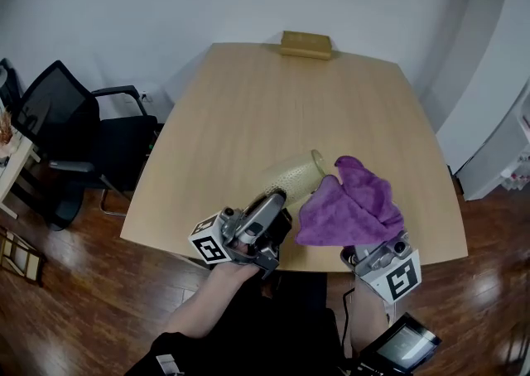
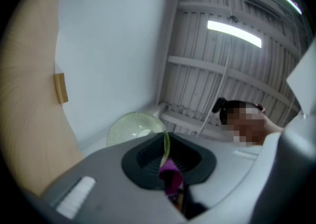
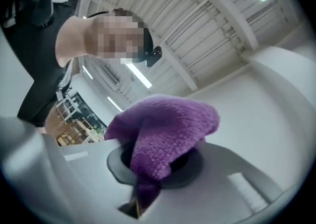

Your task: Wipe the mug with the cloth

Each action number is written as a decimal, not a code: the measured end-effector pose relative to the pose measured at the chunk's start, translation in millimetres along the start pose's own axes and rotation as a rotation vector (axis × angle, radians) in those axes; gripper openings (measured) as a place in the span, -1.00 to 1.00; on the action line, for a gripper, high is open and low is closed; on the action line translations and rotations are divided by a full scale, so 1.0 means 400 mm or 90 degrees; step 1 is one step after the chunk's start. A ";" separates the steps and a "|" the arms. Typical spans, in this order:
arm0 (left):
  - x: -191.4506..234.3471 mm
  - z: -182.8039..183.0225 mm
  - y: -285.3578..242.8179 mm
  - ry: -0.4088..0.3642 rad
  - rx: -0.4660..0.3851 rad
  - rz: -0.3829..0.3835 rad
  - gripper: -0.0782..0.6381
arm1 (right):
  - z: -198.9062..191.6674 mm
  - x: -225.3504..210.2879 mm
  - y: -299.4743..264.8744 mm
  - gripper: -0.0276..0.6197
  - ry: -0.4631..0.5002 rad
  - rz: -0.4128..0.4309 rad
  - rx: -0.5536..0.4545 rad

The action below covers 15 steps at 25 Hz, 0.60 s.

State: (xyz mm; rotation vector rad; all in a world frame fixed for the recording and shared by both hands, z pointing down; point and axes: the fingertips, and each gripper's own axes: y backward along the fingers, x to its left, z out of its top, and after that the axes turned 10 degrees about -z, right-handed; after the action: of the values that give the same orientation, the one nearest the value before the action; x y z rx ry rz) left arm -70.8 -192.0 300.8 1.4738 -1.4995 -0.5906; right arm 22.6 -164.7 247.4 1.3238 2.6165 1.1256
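Observation:
A pale yellow-green, see-through mug [image 1: 294, 175] is held on its side just above the table's near edge. My left gripper [image 1: 269, 209] is shut on its wall from below. In the left gripper view the mug [image 2: 136, 129] shows as a thin green edge between the pads of the left gripper [image 2: 167, 161], with a scrap of purple cloth [image 2: 170, 173] beside it. A purple cloth [image 1: 352, 204] lies against the mug's mouth on the right. My right gripper [image 1: 364, 246] is shut on its lower part. In the right gripper view the cloth [image 3: 163, 129] bulges out of the right gripper [image 3: 148, 168].
The light wooden table [image 1: 273, 101] carries a small tan box [image 1: 305, 43] at its far edge. A black office chair [image 1: 74, 134] stands to the left on the dark wood floor. A device with a screen [image 1: 406, 345] shows at the lower right.

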 end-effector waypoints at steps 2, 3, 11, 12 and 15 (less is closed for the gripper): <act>-0.009 -0.023 -0.015 -0.037 0.044 -0.001 -0.66 | -0.011 0.000 -0.029 -0.84 0.049 -0.006 0.033; -0.014 -0.036 -0.025 -0.053 0.062 -0.004 -0.66 | -0.035 0.017 -0.038 -0.84 0.070 0.008 0.062; -0.031 -0.072 -0.032 -0.222 0.194 -0.001 -0.65 | -0.103 0.165 -0.009 -0.84 -0.085 0.169 0.148; -0.032 -0.072 -0.028 -0.255 0.213 0.004 -0.65 | -0.102 0.168 -0.003 -0.84 -0.097 0.182 0.159; -0.029 -0.081 -0.020 -0.358 0.286 0.021 -0.65 | -0.077 0.090 -0.001 -0.83 -0.088 0.117 0.161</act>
State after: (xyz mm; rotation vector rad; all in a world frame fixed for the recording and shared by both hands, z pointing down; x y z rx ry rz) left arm -40.5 -174.0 305.8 1.6971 -2.1999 -0.7175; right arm -10.3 -158.0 281.0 1.6523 2.6465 0.7020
